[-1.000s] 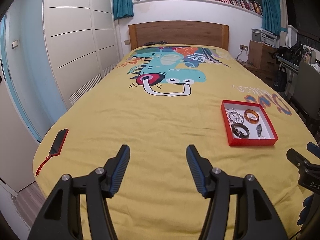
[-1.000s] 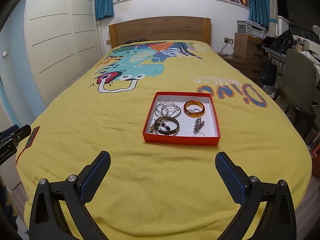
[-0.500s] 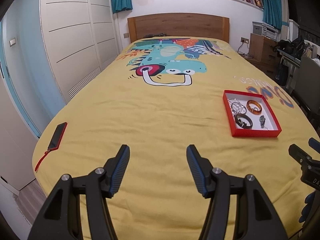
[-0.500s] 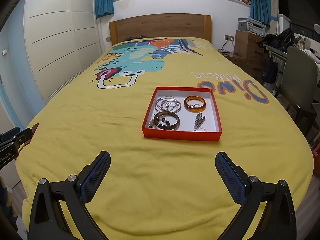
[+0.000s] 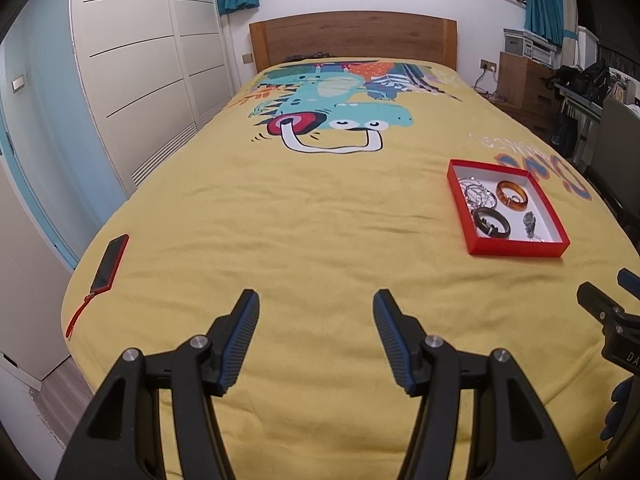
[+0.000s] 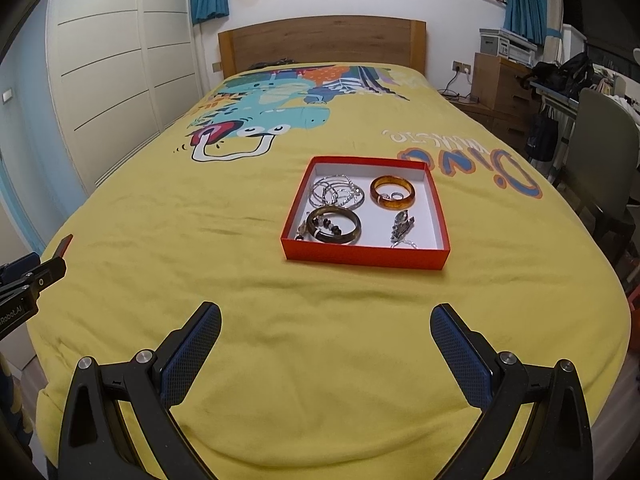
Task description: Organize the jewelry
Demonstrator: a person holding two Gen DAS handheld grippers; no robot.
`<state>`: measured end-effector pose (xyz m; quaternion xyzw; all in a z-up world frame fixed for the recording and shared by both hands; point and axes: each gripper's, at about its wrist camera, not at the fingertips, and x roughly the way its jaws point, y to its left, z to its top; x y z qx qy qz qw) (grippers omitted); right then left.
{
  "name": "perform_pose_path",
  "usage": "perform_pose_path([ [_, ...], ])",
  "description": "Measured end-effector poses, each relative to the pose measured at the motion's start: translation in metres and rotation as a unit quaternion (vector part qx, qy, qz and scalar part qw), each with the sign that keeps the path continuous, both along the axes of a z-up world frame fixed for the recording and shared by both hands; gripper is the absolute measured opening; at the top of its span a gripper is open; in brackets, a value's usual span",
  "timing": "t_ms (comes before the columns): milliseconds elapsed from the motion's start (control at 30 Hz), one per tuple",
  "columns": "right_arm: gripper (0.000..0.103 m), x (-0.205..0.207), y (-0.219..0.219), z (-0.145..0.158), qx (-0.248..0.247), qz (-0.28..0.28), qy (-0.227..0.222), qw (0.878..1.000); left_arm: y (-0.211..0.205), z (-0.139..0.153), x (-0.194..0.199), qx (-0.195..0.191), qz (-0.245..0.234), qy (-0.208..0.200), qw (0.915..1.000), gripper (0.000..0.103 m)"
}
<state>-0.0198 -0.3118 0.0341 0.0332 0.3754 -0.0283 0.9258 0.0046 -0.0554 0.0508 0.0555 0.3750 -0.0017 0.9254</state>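
Observation:
A red box [image 6: 364,258] with a white inside sits on the yellow bedspread; it also shows at the right in the left wrist view [image 5: 516,248]. In it lie silver bangles [image 6: 338,192], an amber bangle [image 6: 393,193], a dark bangle [image 6: 334,226] with beads, and a small metal pendant [image 6: 402,226]. My right gripper [image 6: 325,326] is open and empty, above the bed's foot, short of the box. My left gripper [image 5: 316,312] is open and empty, left of the box.
A phone in a red case [image 5: 110,262] with a strap lies near the bed's left edge. A white wardrobe [image 5: 140,72] stands left, the headboard [image 5: 352,38] at the back. A dresser [image 6: 500,84] and chair [image 6: 604,160] stand right of the bed.
Both grippers have drawn back and risen slightly; the box and bed look a little farther and lower. Jaws have stayed open. Nothing on the bed has moved.

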Motion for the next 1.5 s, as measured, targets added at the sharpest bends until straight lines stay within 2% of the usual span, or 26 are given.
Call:
perform_pose_path([
  [733, 0.102, -0.002, -0.005, -0.002, -0.01, -0.011, -0.001, 1.0, -0.003, -0.03, 0.005, 0.017, -0.003, 0.035, 0.9992, 0.057],
  [1300, 0.102, 0.001, -0.005, -0.004, -0.015, -0.011, 0.003, 1.0, 0.003, -0.032, 0.008, 0.01, 0.004, 0.037, 0.9993, 0.057],
  [1500, 0.102, 0.001, -0.004, -0.005, -0.015, -0.011, 0.005, 1.0, 0.002, -0.033, 0.008, 0.02, 0.008, 0.036, 0.9991, 0.057],
])
